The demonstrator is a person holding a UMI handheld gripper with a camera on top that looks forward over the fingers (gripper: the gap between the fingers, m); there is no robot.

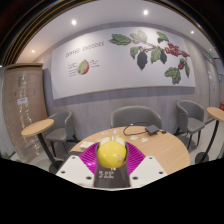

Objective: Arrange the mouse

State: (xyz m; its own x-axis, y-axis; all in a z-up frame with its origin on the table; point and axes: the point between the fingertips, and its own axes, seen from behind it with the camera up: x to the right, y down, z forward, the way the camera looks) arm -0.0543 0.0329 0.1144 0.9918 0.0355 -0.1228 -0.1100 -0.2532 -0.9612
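Note:
A rounded yellow mouse (111, 153) sits between my gripper's (111, 147) two magenta pads (90, 156), and both pads press against its sides. The gripper is shut on it and holds it up above the near edge of a round wooden table (160, 150). The mouse's underside is hidden by the gripper body.
A dark flat item with a cable (141, 130) lies on the far part of the table. Grey chairs (134, 117) (190, 115) (62, 125) stand around it. A small round side table (37, 127) is at the left. A wall with a leaf mural (150, 50) lies beyond.

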